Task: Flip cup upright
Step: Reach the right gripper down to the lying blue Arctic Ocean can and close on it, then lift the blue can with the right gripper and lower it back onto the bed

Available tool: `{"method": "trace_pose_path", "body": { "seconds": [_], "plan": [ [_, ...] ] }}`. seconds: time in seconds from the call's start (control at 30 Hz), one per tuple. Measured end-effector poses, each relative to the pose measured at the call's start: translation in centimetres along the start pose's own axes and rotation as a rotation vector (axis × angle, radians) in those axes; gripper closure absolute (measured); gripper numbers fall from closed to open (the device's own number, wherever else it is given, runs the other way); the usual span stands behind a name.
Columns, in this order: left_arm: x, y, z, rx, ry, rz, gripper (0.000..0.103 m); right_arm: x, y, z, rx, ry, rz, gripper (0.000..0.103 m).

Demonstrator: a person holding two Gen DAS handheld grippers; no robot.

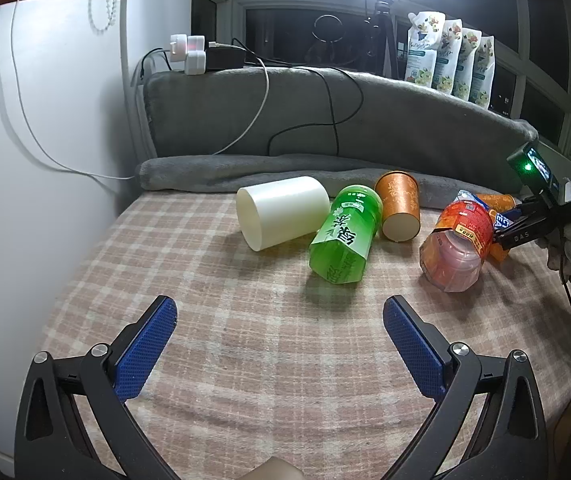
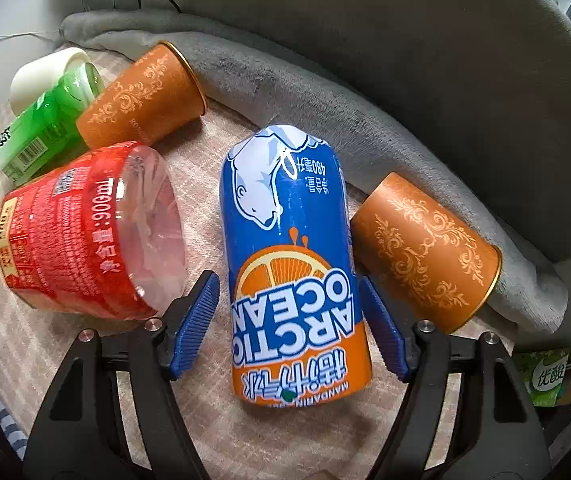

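Note:
Several cups lie on their sides on the checked cloth (image 1: 245, 340). In the left wrist view: a white cup (image 1: 281, 212), a green cup (image 1: 345, 236), an orange patterned cup (image 1: 399, 210) and a red clear cup (image 1: 459, 244). My left gripper (image 1: 279, 344) is open and empty, well in front of them. In the right wrist view my right gripper (image 2: 289, 320) is open with its blue pads either side of a blue-and-orange Arctic Ocean cup (image 2: 289, 248), a gap showing on the left side. A second orange cup (image 2: 425, 248) lies just right of it.
A rolled grey blanket (image 1: 325, 168) and a grey cushion back (image 1: 365, 112) border the far side. Cables (image 1: 261, 92) hang over the cushion. Pouches (image 1: 449, 56) stand on the sill at back right. A white wall (image 1: 45, 120) is at left. A green carton (image 2: 549, 376) sits at lower right.

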State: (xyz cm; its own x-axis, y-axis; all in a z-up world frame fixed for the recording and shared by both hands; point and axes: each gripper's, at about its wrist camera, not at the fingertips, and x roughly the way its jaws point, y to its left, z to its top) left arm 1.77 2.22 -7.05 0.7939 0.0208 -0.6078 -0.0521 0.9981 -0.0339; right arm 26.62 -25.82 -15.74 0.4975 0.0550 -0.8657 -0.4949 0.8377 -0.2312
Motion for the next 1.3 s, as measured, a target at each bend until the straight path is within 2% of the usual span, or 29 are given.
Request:
{"method": "trace_pose_path", "body": {
  "seconds": [0.13, 0.37, 0.73, 0.83, 0.93, 1.07, 1.3],
  "plan": [
    [-0.1, 0.1, 0.0, 0.000, -0.001, 0.002, 0.001, 1.5, 0.1, 0.8, -0.005, 0.004, -0.011, 0.038],
    [-0.4, 0.0, 0.0, 0.009, -0.005, 0.001, 0.001, 0.8, 1.0, 0.3, -0.009, -0.025, -0.040, 0.041],
    [-1.4, -0.9, 0.0, 0.032, -0.024, -0.017, 0.001, -1.3, 1.6, -2.0, 0.037, -0.115, -0.097, 0.042],
    [-1.6, -1.1, 0.1, 0.042, -0.032, -0.020, 0.001, -2.9, 1.4, -3.7, 0.056, -0.163, -0.101, 0.042],
    [-1.7, -1.2, 0.2, 0.043, -0.035, -0.021, 0.001, -5.8, 2.7, -4.2, 0.042, -0.213, -0.086, 0.041],
    [-1.5, -1.2, 0.3, 0.036, -0.019, -0.039, 0.001, -7.9, 5.8, -4.7, -0.041, -0.265, -0.051, 0.041],
    [-2.0, -1.5, -0.2, 0.079, -0.009, -0.089, 0.001, -11.4, 10.6, -6.3, -0.191, -0.295, 0.057, 0.041]
  ]
}}
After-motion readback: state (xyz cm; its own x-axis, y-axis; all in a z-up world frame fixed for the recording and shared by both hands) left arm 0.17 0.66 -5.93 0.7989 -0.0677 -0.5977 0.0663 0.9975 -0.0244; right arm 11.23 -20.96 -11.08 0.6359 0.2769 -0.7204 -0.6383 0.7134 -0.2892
